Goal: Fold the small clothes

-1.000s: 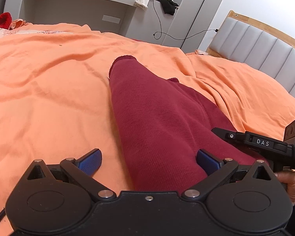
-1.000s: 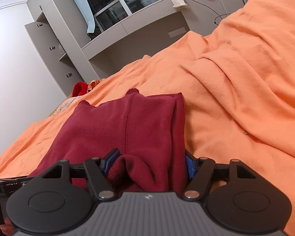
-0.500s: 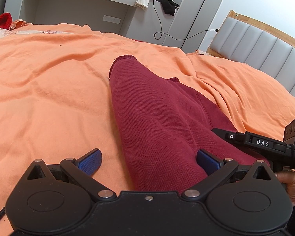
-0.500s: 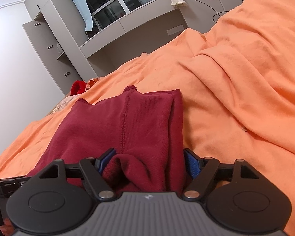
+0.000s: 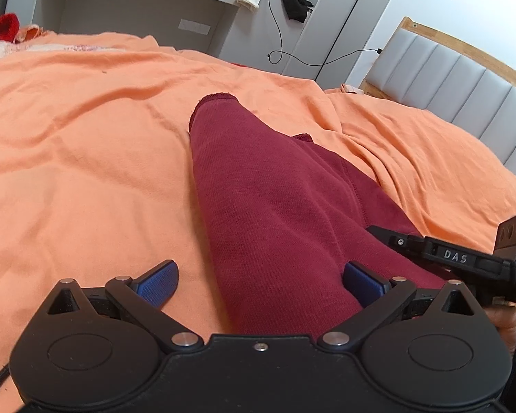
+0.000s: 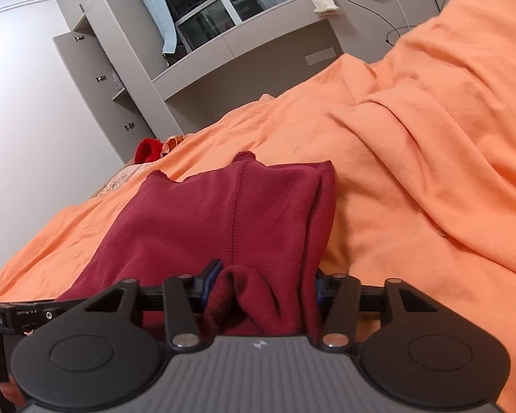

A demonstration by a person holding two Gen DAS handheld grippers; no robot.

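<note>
Two claws work one maroon garment (image 5: pixel 275 213) at frame centre. My left claw (image 5: pixel 259 280) gapes wide, released. My right claw (image 6: pixel 265 287) is closing on a bunched fold.

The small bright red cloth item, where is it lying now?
The red item lies at the far edge of the orange bedspread, left of centre in the right wrist view, below the grey cabinet.
</note>
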